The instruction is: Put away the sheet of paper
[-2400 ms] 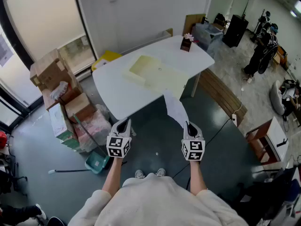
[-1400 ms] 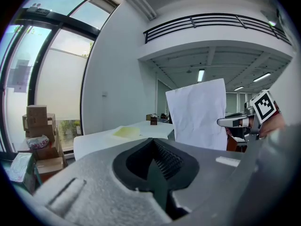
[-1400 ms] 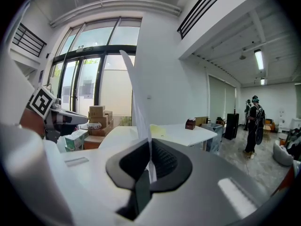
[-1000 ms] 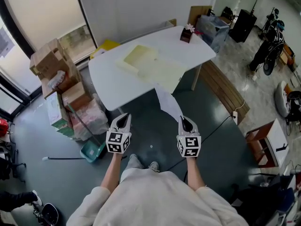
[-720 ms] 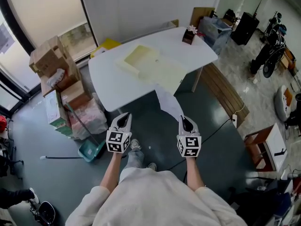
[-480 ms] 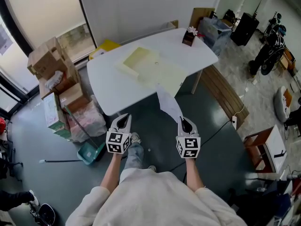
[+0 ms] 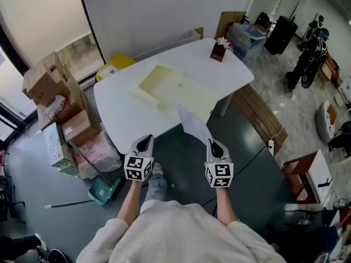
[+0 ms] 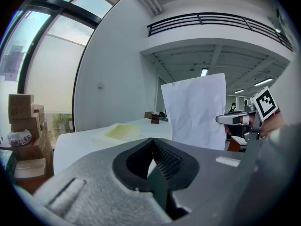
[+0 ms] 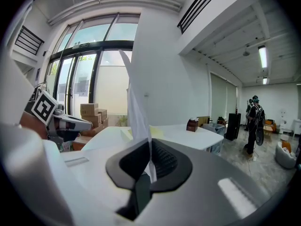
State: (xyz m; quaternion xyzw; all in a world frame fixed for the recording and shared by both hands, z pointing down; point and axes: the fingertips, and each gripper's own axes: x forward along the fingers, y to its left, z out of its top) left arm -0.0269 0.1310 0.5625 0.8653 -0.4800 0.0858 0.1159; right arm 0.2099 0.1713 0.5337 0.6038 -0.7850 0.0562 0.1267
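The thin white paper sheet (image 7: 193, 124), centre frame, looks light, floppy, easily creased; the right gripper (image 7: 213, 143) pinches its lower edge, jaws fully closed; the left gripper (image 7: 144, 141) has jaws together, holding nothing.

white sheet of paper (image 7: 193, 124), white table (image 7: 123, 113), pale yellow mat (image 7: 167, 86).

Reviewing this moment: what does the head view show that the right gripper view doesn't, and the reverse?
Head view only: the dark floor, a green bin and the bench.
Right gripper view only: the jaws shut on the bottom edge of the paper, tall windows and a ceiling lamp.
Both: the paper in the right gripper, the left gripper, the white table and cardboard boxes.
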